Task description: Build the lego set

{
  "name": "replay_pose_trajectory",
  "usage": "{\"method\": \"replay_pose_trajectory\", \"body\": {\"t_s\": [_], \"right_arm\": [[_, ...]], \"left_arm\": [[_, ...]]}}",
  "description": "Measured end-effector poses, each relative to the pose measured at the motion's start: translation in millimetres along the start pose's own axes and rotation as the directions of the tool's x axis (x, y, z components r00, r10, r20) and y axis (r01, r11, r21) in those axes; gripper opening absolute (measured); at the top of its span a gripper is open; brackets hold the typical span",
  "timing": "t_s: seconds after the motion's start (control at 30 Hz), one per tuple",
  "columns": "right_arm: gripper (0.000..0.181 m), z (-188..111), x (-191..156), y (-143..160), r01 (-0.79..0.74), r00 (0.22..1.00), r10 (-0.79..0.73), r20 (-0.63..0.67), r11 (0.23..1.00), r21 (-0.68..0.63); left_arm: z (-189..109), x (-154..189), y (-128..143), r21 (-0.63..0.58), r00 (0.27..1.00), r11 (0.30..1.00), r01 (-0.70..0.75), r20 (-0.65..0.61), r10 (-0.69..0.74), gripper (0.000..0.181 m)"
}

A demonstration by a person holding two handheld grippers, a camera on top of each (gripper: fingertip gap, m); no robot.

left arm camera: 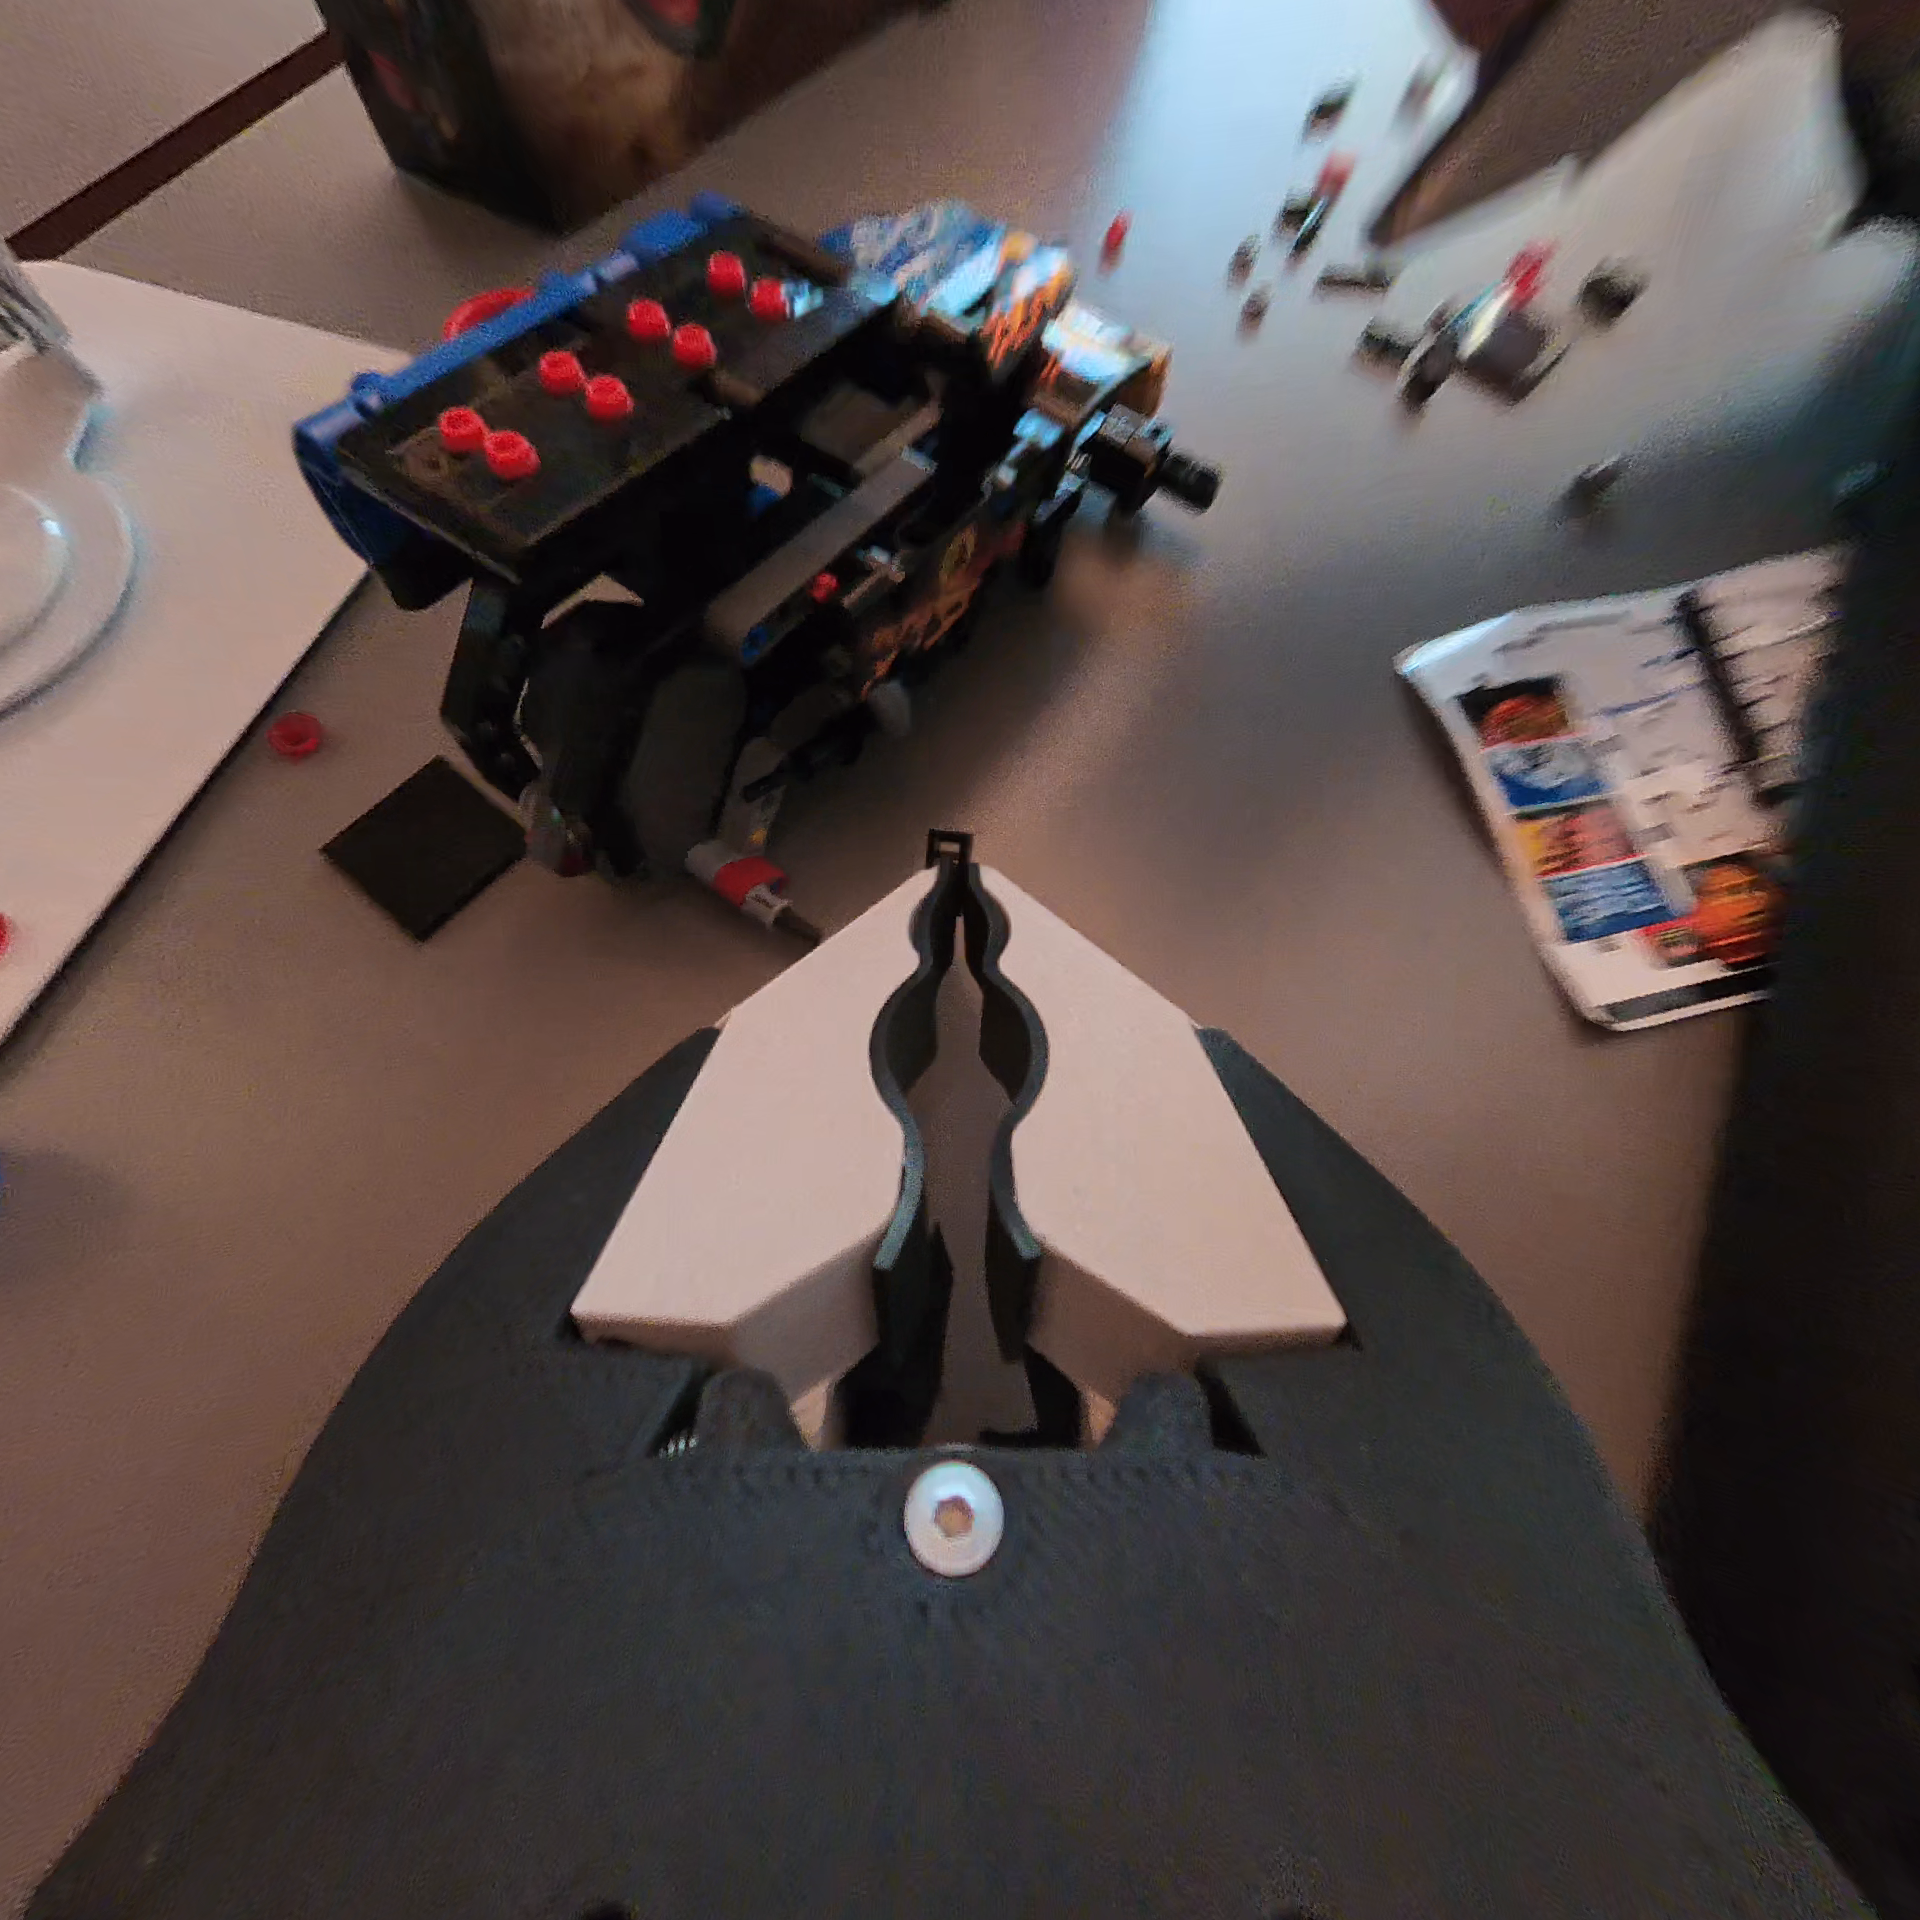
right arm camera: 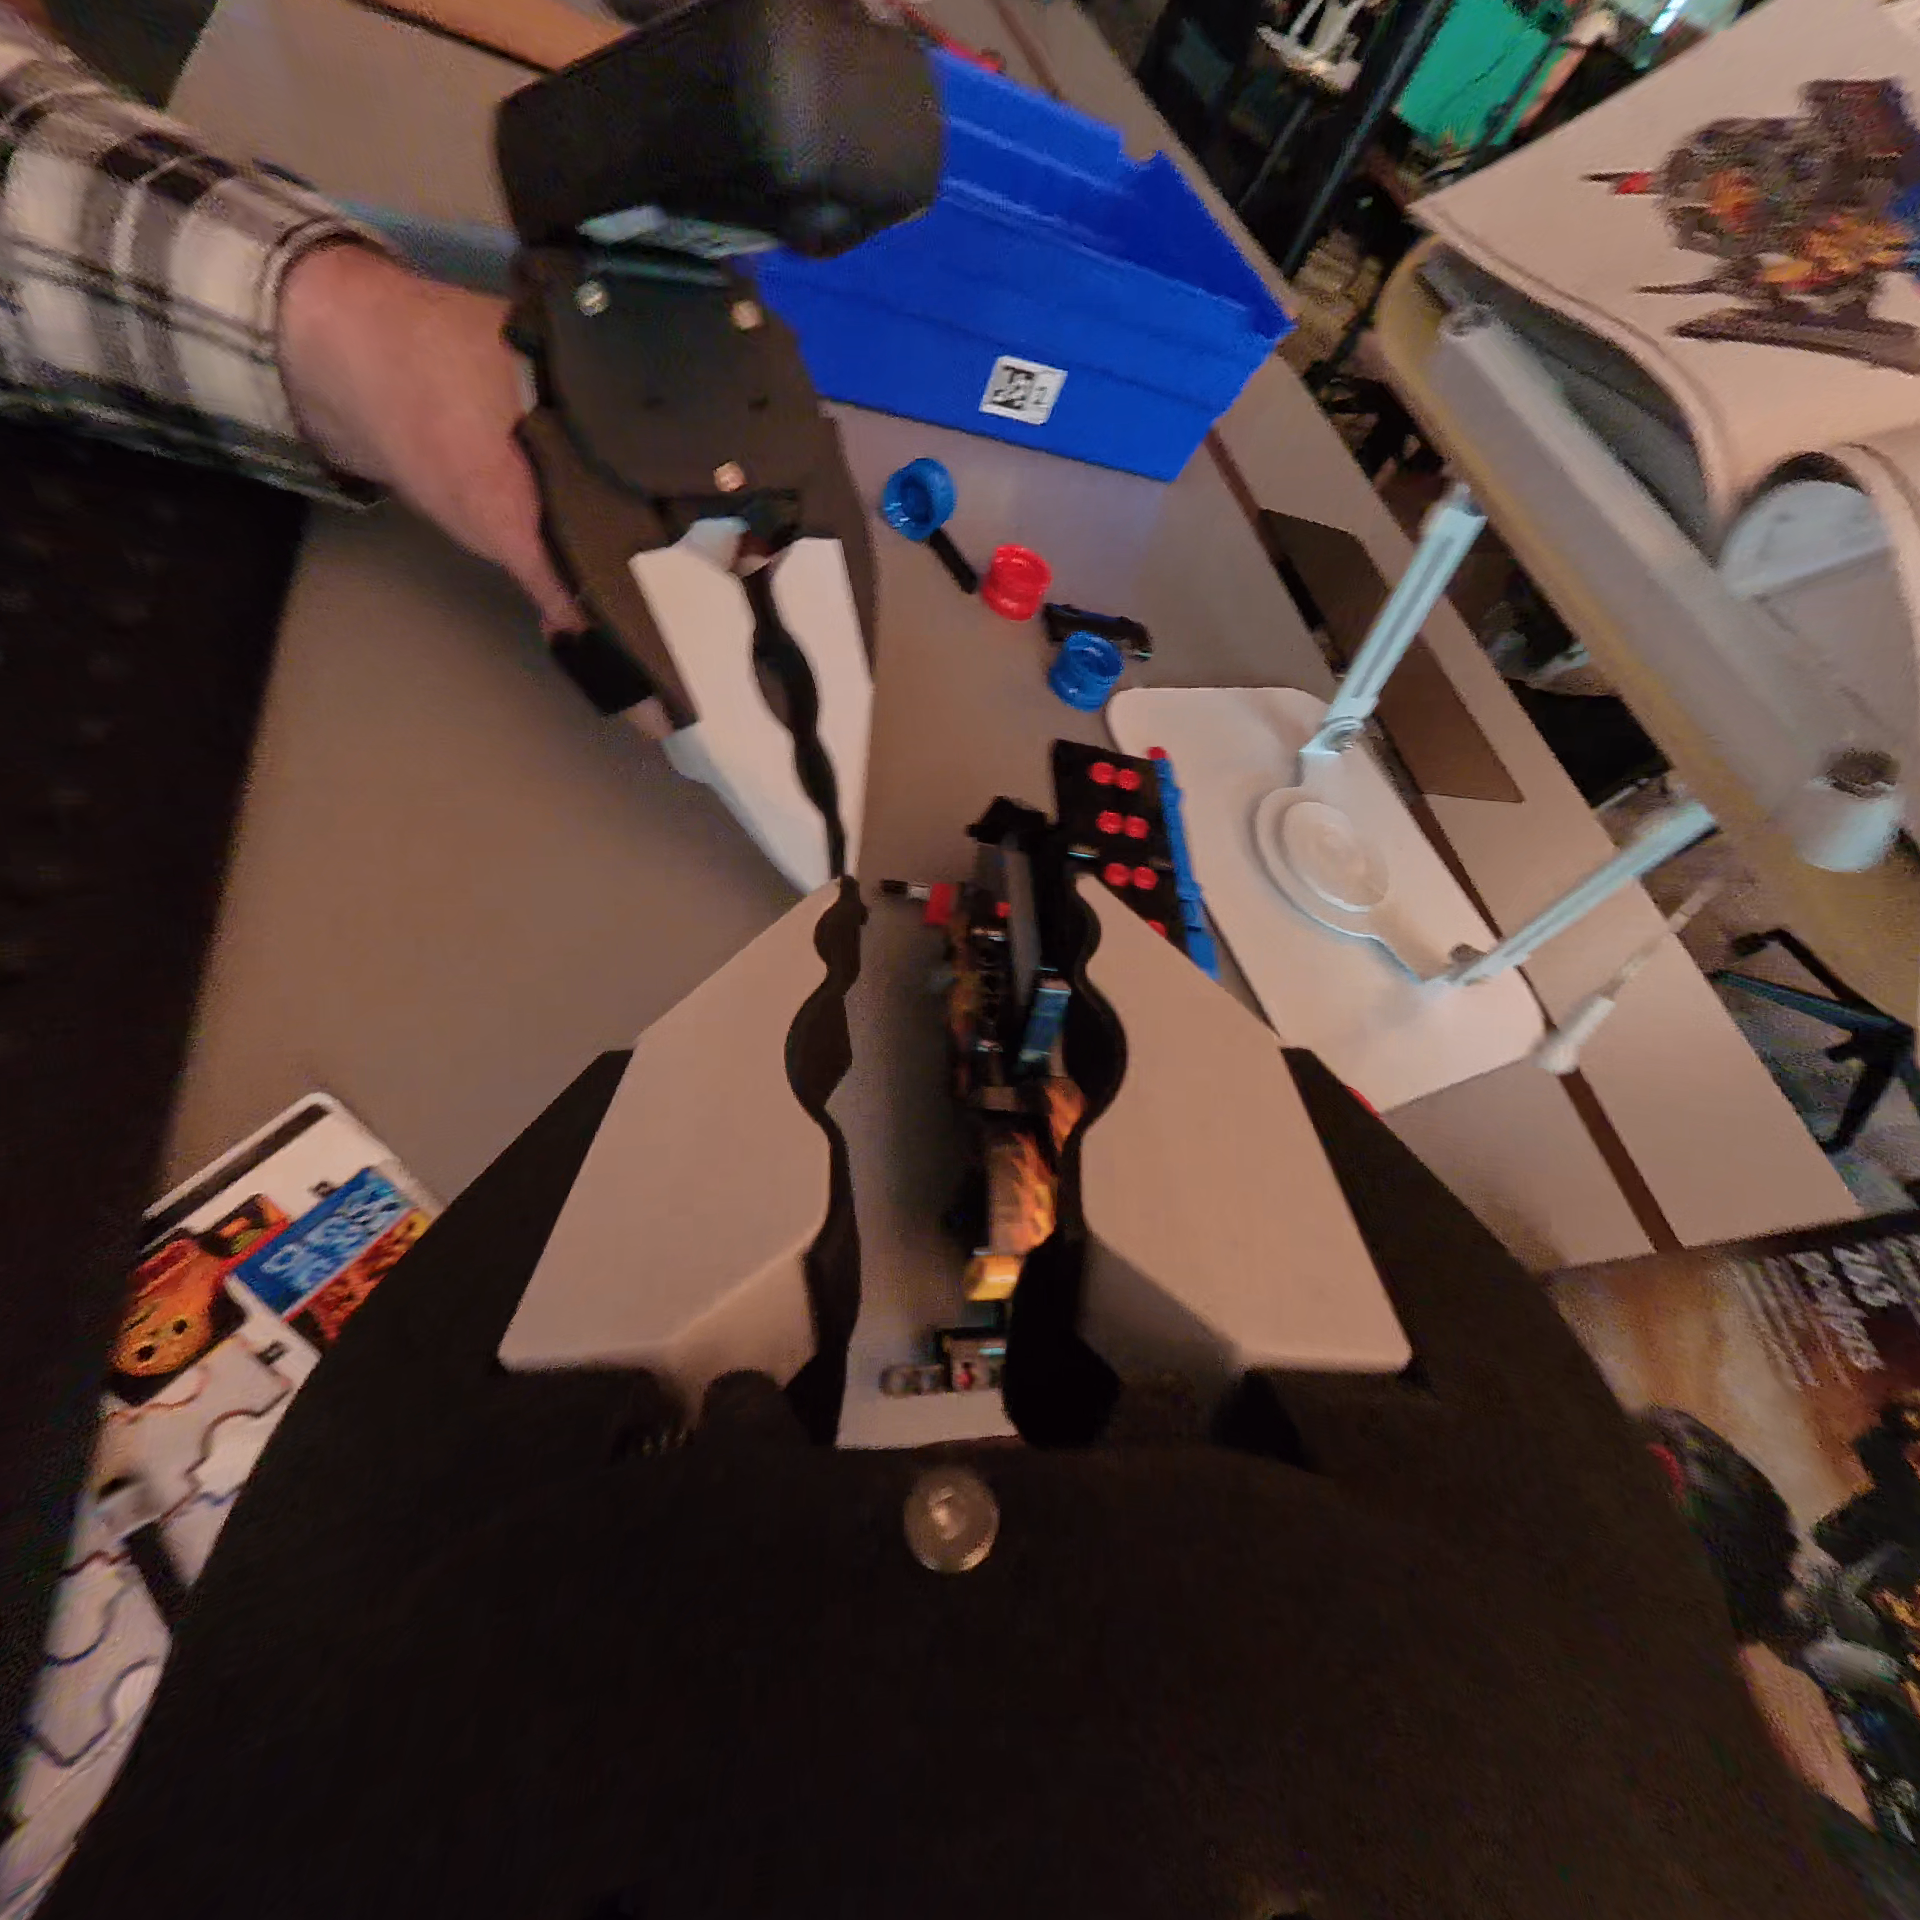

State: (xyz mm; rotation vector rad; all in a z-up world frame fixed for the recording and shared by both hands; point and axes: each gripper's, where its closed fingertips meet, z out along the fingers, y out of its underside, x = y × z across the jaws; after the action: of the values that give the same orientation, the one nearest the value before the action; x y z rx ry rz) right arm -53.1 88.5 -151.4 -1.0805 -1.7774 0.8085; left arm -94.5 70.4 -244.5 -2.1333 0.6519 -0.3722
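The half-built Lego vehicle (left arm camera: 727, 499) is black and blue with flame stickers and red studs on its top, and it lies on the grey table. My left gripper (left arm camera: 951, 883) is shut on a small black Lego piece (left arm camera: 948, 844), a little short of the vehicle's near end. In the right wrist view the left gripper (right arm camera: 840, 857) shows held by a hand in a plaid sleeve. My right gripper (right arm camera: 966, 904) is open above the vehicle (right arm camera: 1003, 997), which shows between its fingers. I cannot tell whether they touch it.
A black flat tile (left arm camera: 426, 847) and a red round piece (left arm camera: 296, 735) lie by the vehicle. Loose parts (left arm camera: 1455, 332) and a booklet (left arm camera: 1621, 790) lie to the right. A blue bin (right arm camera: 1039, 312), blue wheels (right arm camera: 917, 499), a red wheel (right arm camera: 1016, 582) and a white board (right arm camera: 1195, 727) with a magnifier (right arm camera: 1330, 842) lie beyond. My hands' fingertips stand some 11 cm from each other. To reach the black flat tile (left arm camera: 426, 847) in a straight line is about 11 cm for my left fingers, about 20 cm for my right.
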Motion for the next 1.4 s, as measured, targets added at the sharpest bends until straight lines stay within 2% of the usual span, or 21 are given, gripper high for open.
{"method": "replay_pose_trajectory", "body": {"t_s": [0.1, 0.17, 0.27, 0.37, 0.53, 0.67, 0.77, 0.83, 0.9, 0.97, 1.03, 1.1, 1.17, 1.3, 1.4], "right_arm": [[0.030, 11, -29, 1, 0.053, 0.997, -0.050, 0.061, 0.997, -0.050], [0.027, 22, -43, 8, 0.130, 0.989, -0.122, 0.082, 0.986, -0.105], [0.014, 34, -57, 16, 0.210, 0.974, -0.194, 0.119, 0.967, -0.146], [0.006, 38, -60, 16, 0.225, 0.970, -0.208, 0.128, 0.965, -0.137], [0.012, 39, -64, 13, 0.262, 0.960, -0.247, 0.130, 0.958, -0.119], [0.006, 42, -68, 16, 0.290, 0.952, -0.273, 0.141, 0.950, -0.117], [0.005, 42, -69, 16, 0.242, 0.961, -0.223, 0.163, 0.964, -0.107], [0.004, 42, -66, 14, 0.136, 0.978, -0.117, 0.172, 0.986, -0.101], [0.004, 42, -61, 11, -0.006, 0.982, 0.025, 0.189, 0.995, -0.102], [0.004, 42, -54, 15, -0.142, 0.966, 0.165, 0.197, 0.982, -0.127], [0.004, 43, -51, 18, -0.282, 0.927, 0.307, 0.215, 0.949, -0.138], [0.004, 43, -49, 21, -0.387, 0.877, 0.414, 0.242, 0.909, -0.154], [0.004, 42, -47, 21, -0.467, 0.829, 0.493, 0.264, 0.870, -0.159], [0.004, 41, -47, 21, -0.554, 0.756, 0.580, 0.304, 0.814, -0.175], [0.004, 41, -48, 29, -0.565, 0.742, 0.603, 0.293, 0.798, -0.212]], "left_arm": [[-14, 16, -16, 0.103, 0.980, 0.987, 0.123, -0.170, -0.104, 0.000], [-22, 29, -24, 0.128, 0.945, 0.974, 0.186, -0.294, -0.142, 0.000], [-30, 41, -30, 0.137, 0.908, 0.967, 0.214, -0.394, -0.145, 0.000], [-32, 48, -28, 0.120, 0.897, 0.973, 0.198, -0.421, -0.131, 0.000], [-38, 50, -29, 0.124, 0.871, 0.967, 0.224, -0.471, -0.141, 0.000], [-39, 57, -28, 0.105, 0.849, 0.969, 0.222, -0.510, -0.139, 0.000], [-40, 57, -28, 0.106, 0.841, 0.966, 0.236, -0.521, -0.148, 0.000], [-42, 53, -32, 0.140, 0.858, 0.964, 0.228, -0.496, -0.131, 0.000], [-45, 46, -41, 0.223, 0.904, 0.958, 0.181, -0.421, -0.072, 0.002], [-51, 36, -52, 0.319, 0.963, 0.947, 0.046, -0.265, 0.042, 0.020], [-55, 33, -58, 0.356, 0.977, 0.920, -0.165, -0.070, 0.202, 0.021], [-51, 37, -56, 0.287, 0.911, 0.865, -0.412, 0.111, 0.397, 0.022], [-40, 34, -51, 0.168, 0.826, 0.816, -0.553, 0.238, 0.511, 0.023], [-28, 33, -43, 0.006, 0.668, 0.706, -0.708, 0.331, 0.667, 0.014], [-20, 33, -37, -0.078, 0.592, 0.649, -0.757, 0.339, 0.731, 0.011]]}}
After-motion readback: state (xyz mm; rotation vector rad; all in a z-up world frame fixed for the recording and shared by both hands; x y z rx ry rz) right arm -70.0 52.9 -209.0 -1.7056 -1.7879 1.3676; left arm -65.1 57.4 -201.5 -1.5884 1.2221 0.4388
